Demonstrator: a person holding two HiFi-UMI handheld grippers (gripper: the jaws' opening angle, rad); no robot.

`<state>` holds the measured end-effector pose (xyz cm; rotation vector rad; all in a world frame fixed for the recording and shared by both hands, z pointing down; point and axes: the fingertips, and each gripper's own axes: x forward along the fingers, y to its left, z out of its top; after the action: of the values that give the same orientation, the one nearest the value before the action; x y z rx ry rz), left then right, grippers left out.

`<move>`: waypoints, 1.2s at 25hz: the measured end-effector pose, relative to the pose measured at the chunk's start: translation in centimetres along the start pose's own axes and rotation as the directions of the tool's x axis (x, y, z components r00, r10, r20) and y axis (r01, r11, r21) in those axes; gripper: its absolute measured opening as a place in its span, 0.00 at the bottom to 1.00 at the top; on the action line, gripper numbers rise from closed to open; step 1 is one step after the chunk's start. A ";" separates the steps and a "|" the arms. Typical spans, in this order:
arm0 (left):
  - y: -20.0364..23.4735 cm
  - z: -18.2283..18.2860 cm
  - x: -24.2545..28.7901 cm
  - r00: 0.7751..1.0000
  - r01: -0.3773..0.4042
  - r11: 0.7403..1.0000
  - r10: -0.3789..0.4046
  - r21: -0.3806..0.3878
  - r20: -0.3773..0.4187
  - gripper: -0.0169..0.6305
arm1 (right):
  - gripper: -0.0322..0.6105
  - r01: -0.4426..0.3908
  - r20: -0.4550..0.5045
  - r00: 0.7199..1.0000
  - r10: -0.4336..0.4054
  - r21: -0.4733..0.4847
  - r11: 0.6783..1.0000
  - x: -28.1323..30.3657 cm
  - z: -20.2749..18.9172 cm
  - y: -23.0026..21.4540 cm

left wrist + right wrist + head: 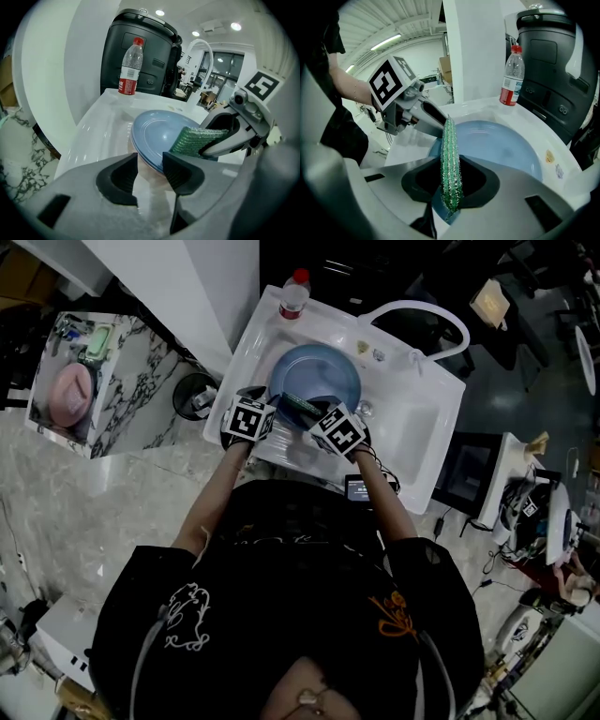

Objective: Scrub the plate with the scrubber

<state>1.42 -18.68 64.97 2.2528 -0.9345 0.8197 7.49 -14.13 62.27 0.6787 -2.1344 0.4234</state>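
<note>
A blue plate (314,371) (157,133) (506,145) lies in the white sink (422,432). My right gripper (314,415) (451,180) is shut on a green scrubber (300,407) (197,139) (451,159), which stands edge-on between its pads over the plate's near left part. My left gripper (272,407) (150,171) sits at the plate's near left rim with its jaws apart. The rim runs into the gap beside the right-hand pad; whether a pad touches it I cannot tell. In the right gripper view the left gripper (438,123) reaches in just behind the scrubber.
A water bottle with a red cap (294,294) (130,65) (511,77) stands on the sink's far rim. A white curved faucet (412,310) (202,49) arches at the far right. A black appliance (140,47) (555,61) stands behind the sink, a marble counter (122,399) to the left.
</note>
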 end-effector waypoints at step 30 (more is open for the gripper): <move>-3.4 4.9 -10.4 0.947 0.182 0.975 -0.209 0.128 0.244 0.30 | 0.19 0.219 0.315 0.847 -0.428 0.528 0.821 -9.9 4.7 -1.7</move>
<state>-0.35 -15.67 53.48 2.5380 -0.7762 0.5076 10.62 -14.68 51.64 1.5283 -2.2525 0.6632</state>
